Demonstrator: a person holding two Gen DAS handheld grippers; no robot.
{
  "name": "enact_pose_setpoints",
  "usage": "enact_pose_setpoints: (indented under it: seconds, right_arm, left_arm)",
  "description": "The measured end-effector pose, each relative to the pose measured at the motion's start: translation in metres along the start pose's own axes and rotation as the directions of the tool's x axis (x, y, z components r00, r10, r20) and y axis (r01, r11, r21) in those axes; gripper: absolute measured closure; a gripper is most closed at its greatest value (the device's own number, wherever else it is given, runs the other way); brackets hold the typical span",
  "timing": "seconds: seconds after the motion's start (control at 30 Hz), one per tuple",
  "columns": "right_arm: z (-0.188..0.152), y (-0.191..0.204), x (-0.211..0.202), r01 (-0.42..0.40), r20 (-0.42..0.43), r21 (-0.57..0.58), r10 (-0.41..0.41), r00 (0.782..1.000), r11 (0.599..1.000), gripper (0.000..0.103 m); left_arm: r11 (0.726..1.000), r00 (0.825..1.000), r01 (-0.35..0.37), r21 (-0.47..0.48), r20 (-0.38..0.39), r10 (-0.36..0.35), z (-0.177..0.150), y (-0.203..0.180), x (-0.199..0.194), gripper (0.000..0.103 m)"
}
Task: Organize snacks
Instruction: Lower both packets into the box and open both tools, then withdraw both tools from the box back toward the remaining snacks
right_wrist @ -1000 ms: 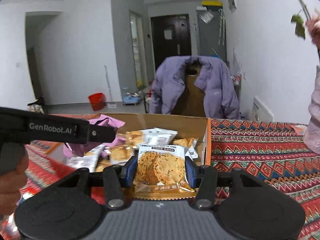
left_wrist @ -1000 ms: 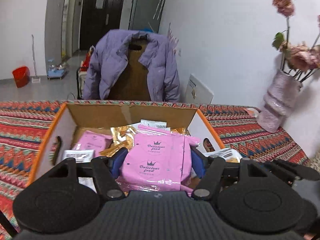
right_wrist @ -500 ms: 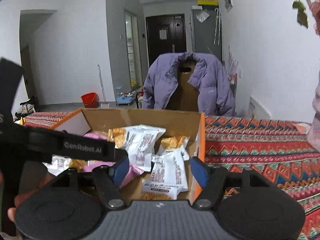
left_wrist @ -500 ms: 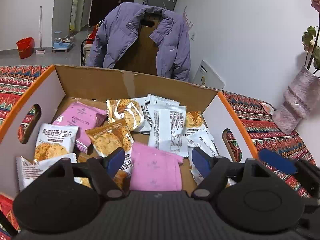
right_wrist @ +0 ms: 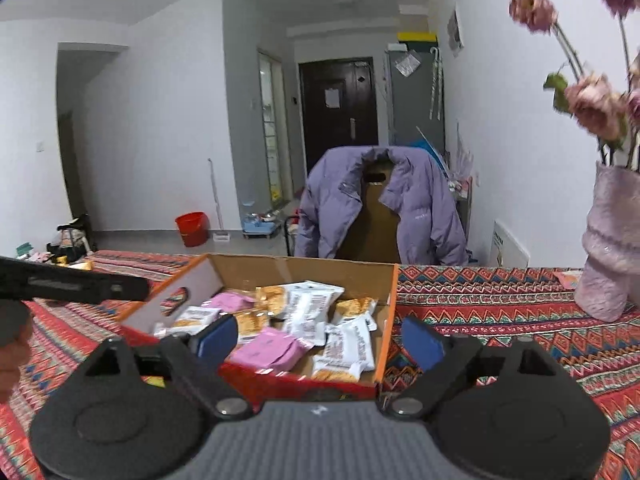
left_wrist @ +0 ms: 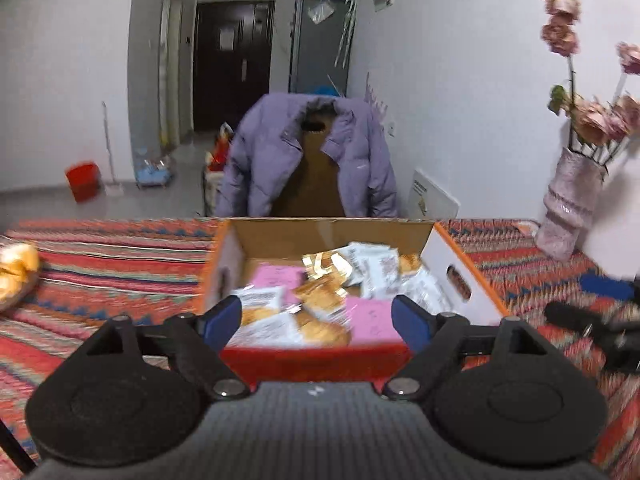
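An open cardboard box with orange rims holds several snack packets: pink ones, white ones and cookie ones. The box also shows in the right wrist view, with a pink packet and white packets inside. My left gripper is open and empty, just in front of the box's near wall. My right gripper is open and empty, near the box's front right corner. The left gripper's body shows at the left of the right wrist view.
The box stands on a table with a red patterned cloth. A pink vase with flowers stands at the right. A chair with a purple jacket is behind the table. A snack lies at the far left.
Both grippers let go of their packets into the box, the left a pink one, the right a cookie one. Both have since pulled back from the box and stand open.
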State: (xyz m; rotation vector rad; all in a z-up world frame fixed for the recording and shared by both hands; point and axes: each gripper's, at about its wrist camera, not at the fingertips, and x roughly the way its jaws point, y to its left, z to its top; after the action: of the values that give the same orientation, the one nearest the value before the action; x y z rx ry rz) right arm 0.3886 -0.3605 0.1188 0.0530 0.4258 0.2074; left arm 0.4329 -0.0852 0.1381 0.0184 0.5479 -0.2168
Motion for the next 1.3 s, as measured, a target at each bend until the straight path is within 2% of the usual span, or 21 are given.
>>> enact_pose_setpoints:
  seconds: [0.07, 0.2, 0.3, 0.47, 0.6, 0.7, 0.83, 0.97, 1.07, 1.2, 1.3]
  right_arm:
    - [-0.009, 0.008, -0.020, -0.013, 0.012, 0.007, 0.013, 1.000, 1.000, 0.003]
    - [-0.031, 0.029, -0.059, -0.040, 0.019, 0.005, 0.040, 0.999, 0.999, 0.003]
    - [-0.051, 0.044, -0.090, -0.034, 0.031, -0.012, 0.034, 0.999, 0.999, 0.002]
    - [-0.100, 0.070, -0.126, 0.040, 0.009, -0.068, -0.040, 0.999, 0.997, 0.000]
    - [-0.135, 0.077, -0.150, 0.015, -0.032, -0.042, -0.016, 0.999, 0.999, 0.000]
    - [-0.154, 0.083, -0.168, -0.004, -0.041, -0.008, 0.004, 0.999, 1.000, 0.000]
    - [-0.174, 0.094, -0.187, -0.020, -0.042, -0.010, 0.020, 0.999, 1.000, 0.000]
    - [-0.180, 0.096, -0.193, -0.013, -0.053, -0.013, 0.012, 0.999, 1.000, 0.000]
    - [-0.178, 0.094, -0.190, -0.012, -0.058, 0.001, 0.012, 0.998, 1.000, 0.000]
    - [-0.171, 0.087, -0.184, 0.000, -0.050, 0.000, 0.000, 0.999, 1.000, 0.000]
    - [-0.167, 0.075, -0.177, 0.021, -0.048, 0.017, -0.020, 0.999, 1.000, 0.000]
  left_arm:
    - [0.999, 0.999, -0.013, 0.035, 0.040, 0.011, -0.018, 0.007, -0.035, 0.014]
    - [0.992, 0.988, -0.103, 0.078, 0.126, 0.093, -0.061, 0.013, -0.094, 0.006]
    - [0.987, 0.979, -0.138, 0.081, 0.164, 0.124, -0.096, 0.012, -0.131, 0.000]
    - [0.987, 0.979, -0.159, 0.037, 0.135, 0.153, -0.150, 0.004, -0.173, 0.000]
    - [0.991, 0.987, -0.134, 0.004, 0.087, 0.133, -0.177, 0.001, -0.193, 0.000]
    - [0.990, 0.985, -0.143, 0.019, 0.101, 0.140, -0.193, -0.003, -0.208, 0.000]
    - [0.992, 0.987, -0.128, 0.017, 0.102, 0.125, -0.206, -0.008, -0.217, 0.000]
    - [0.991, 0.988, -0.131, 0.034, 0.087, 0.128, -0.212, -0.013, -0.216, 0.000]
    - [0.991, 0.988, -0.133, 0.012, 0.079, 0.132, -0.210, -0.013, -0.213, 0.000]
    - [0.996, 0.995, -0.087, -0.022, 0.044, 0.088, -0.200, -0.014, -0.198, 0.000]
    - [1.000, 1.000, -0.012, -0.008, 0.017, 0.012, -0.192, -0.027, -0.176, 0.000]
